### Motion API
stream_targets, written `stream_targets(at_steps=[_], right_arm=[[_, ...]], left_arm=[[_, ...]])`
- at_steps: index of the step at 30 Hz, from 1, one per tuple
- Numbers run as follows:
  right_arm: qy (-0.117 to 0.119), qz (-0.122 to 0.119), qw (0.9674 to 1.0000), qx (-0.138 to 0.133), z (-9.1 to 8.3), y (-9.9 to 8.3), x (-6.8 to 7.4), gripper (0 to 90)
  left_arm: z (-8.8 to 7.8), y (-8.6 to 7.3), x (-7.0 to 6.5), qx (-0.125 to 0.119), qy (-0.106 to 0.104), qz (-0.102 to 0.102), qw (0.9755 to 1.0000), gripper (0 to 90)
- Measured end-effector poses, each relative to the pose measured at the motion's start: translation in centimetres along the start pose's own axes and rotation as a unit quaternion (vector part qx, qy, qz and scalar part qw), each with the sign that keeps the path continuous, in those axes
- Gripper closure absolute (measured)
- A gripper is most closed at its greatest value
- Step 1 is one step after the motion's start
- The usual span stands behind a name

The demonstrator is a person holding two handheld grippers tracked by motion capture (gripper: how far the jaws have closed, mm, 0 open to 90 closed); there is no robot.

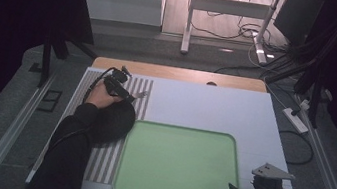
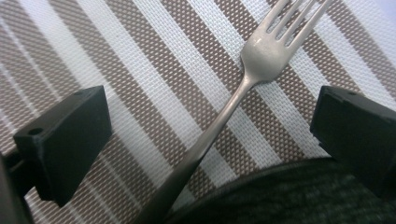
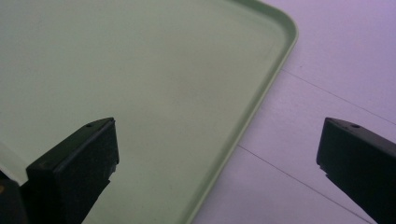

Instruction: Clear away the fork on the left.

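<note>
While the fork (image 2: pixel 219 126) lies on the striped mat (image 2: pixel 140 70), the left gripper (image 2: pixel 210 135) straddles its handle, jaws wide.
Close squarely across the handle near the dark plate (image 2: pixel 299 196); the right gripper (image 3: pixel 219 154) waits, jaws parted, at the green tray (image 3: pixel 261 93) beside the mat.

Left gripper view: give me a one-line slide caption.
Open left gripper straddles a silver metal fork lying on the brown-and-white striped woven placemat, beside a dark round plate.
</note>
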State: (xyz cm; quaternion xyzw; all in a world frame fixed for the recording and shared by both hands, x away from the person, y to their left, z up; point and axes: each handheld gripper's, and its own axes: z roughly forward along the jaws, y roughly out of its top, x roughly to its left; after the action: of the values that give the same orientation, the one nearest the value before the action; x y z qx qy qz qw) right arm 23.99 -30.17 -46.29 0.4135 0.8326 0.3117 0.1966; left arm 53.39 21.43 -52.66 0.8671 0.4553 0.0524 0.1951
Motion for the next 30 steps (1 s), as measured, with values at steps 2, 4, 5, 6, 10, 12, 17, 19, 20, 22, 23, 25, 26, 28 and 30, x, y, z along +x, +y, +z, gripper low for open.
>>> stream_targets(at_steps=[2, 4, 5, 6, 10, 12, 17, 19, 20, 22, 23, 25, 26, 28, 30], right_arm=[[0.0, 0.0, 1.0, 0.0, 0.0, 0.0, 0.0, 0.0], [0.0, 0.0, 1.0, 0.0, 0.0, 0.0, 0.0, 0.0], [0.0, 0.0, 1.0, 0.001, 0.0, 0.0, 0.0, 0.0], [0.0, 0.0, 1.0, 0.0, 0.0, 0.0, 0.0, 0.0], [0.0, -0.001, 1.0, 0.001, 0.0, 0.0, 0.0, 0.0], [-0.001, -0.002, 1.0, 0.002, 0.0, 0.0, 0.0, 0.0], [0.001, -0.003, 1.0, 0.003, 0.0, 0.0, 0.0, 0.0], [0.001, -0.003, 1.0, 0.004, 0.0, 0.0, 0.0, 0.0], [0.0, -0.004, 1.0, 0.004, 0.0, 0.0, 0.1, 0.0], [0.0, -0.004, 1.0, 0.003, 0.0, 0.0, 0.1, 0.0], [0.0, -0.004, 1.0, 0.003, 0.0, 0.0, 0.1, 0.0], [0.001, -0.005, 1.0, 0.003, 0.0, 0.0, 0.1, 0.0], [0.001, -0.004, 1.0, 0.003, 0.0, 0.0, 0.1, 0.0], [0.0, -0.005, 1.0, 0.003, 0.0, 0.0, 0.1, 0.0], [0.002, -0.004, 1.0, 0.003, 0.0, 0.0, 0.1, 0.0]], left_arm=[[0.2, 0.1, 0.0, 0.001, 0.003, 0.006, 1.0, 0.0], [0.1, 0.3, -0.1, 0.006, 0.013, 0.01, 0.9998, 1.5], [0.1, 0.3, -0.1, 0.006, 0.013, 0.01, 0.9998, 3.4], [0.1, 0.3, -0.2, 0.008, 0.019, 0.012, 0.9997, 4.9], [0.0, 0.4, -0.2, 0.011, 0.019, 0.013, 0.9997, 6.7], [-0.3, 0.4, 0.0, 0.012, 0.02, 0.017, 0.9996, 12.5], [-0.8, 0.5, 0.3, 0.011, 0.017, 0.027, 0.9994, 33.9], [-0.9, 0.3, 0.5, 0.004, 0.016, 0.033, 0.9993, 40.2], [-1.0, 0.2, 0.7, 0.001, 0.014, 0.035, 0.9993, 51.3], [-1.2, 0.0, 1.0, -0.008, 0.012, 0.038, 0.9992, 61.7], [-1.2, -0.2, 1.1, -0.012, 0.01, 0.041, 0.9991, 61.7], [-1.2, -0.8, 1.2, -0.031, 0.007, 0.051, 0.9982, 77.3], [-1.2, -0.8, 1.2, -0.031, 0.007, 0.051, 0.9982, 78.5], [-1.3, -1.0, 1.2, -0.035, 0.002, 0.073, 0.9968, 81.7], [-1.3, -1.0, 1.1, -0.032, 0.0, 0.078, 0.9965, 83.8]])
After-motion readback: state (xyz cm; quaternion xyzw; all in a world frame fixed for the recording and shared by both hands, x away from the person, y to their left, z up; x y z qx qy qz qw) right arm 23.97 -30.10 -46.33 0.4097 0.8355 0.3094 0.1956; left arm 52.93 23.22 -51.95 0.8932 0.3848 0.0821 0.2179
